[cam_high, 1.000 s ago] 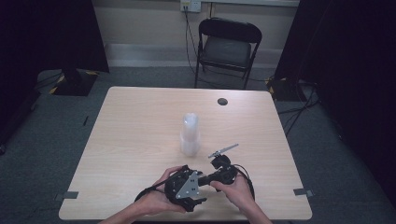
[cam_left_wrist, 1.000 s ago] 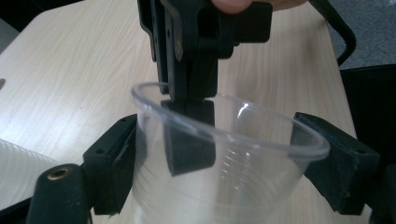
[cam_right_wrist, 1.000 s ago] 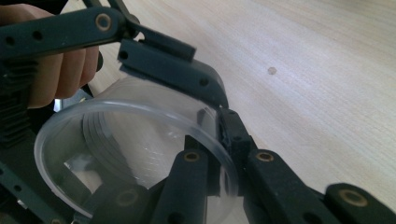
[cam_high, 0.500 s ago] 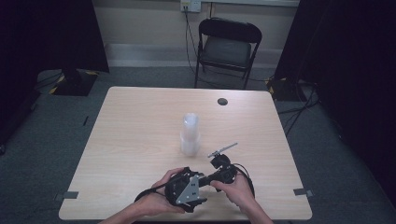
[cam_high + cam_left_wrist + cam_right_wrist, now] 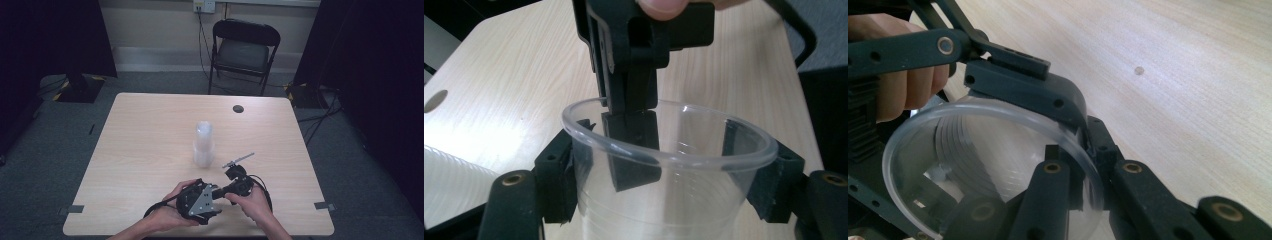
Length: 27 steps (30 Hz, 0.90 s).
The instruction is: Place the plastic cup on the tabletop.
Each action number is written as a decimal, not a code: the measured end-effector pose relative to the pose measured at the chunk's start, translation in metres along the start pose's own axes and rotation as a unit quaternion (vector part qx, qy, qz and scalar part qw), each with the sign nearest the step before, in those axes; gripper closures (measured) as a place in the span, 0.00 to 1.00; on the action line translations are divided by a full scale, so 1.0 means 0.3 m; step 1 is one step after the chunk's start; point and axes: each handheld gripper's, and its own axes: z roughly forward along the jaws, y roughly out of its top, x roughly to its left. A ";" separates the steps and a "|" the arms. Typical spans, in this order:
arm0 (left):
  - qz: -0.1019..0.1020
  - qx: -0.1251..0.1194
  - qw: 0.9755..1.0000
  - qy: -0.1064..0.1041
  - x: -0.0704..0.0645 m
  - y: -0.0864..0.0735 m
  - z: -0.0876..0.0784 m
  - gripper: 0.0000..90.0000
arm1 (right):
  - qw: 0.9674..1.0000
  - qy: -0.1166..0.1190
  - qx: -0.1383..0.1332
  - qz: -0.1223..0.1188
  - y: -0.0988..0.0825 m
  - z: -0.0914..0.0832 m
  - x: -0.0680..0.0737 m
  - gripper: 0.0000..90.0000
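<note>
A clear plastic cup (image 5: 674, 190) is held between both grippers near the table's front edge. My left gripper (image 5: 664, 175) has just been closing, and the cup stands between its jaws with a pad touching the wall on each side. In the high view the left gripper (image 5: 212, 196) points right toward the right gripper (image 5: 231, 186). My right gripper (image 5: 1080, 150) is shut on the cup's rim (image 5: 998, 107), one jaw inside and one outside. From the left gripper view, the right gripper (image 5: 631, 107) comes down over the far rim. A stack of clear cups (image 5: 203, 142) stands upright mid-table.
The wooden table (image 5: 140, 140) carries a small dark round disc (image 5: 238, 108) near its far edge. A black folding chair (image 5: 242, 50) stands beyond the table. Both hands work close to the front edge (image 5: 200, 234).
Both hands stay where they were at the table's front. The stack of cups has not moved. The high view is too coarse to show the jaws' movement.
</note>
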 end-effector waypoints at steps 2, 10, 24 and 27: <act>-0.009 -0.009 1.000 0.001 0.002 -0.003 0.000 0.33 | 1.000 0.000 -0.006 0.000 0.000 -0.005 -0.001 0.97; -0.032 -0.020 0.999 0.017 0.018 -0.010 -0.014 0.33 | 1.000 -0.007 -0.022 -0.014 0.001 -0.020 0.014 0.89; -0.073 -0.033 0.996 0.030 0.045 -0.039 -0.030 0.33 | 0.998 -0.015 -0.052 -0.019 -0.001 -0.049 0.023 0.76; -0.090 -0.039 0.994 0.038 0.058 -0.045 -0.038 0.33 | 0.998 -0.013 -0.060 -0.020 -0.001 -0.059 0.021 0.75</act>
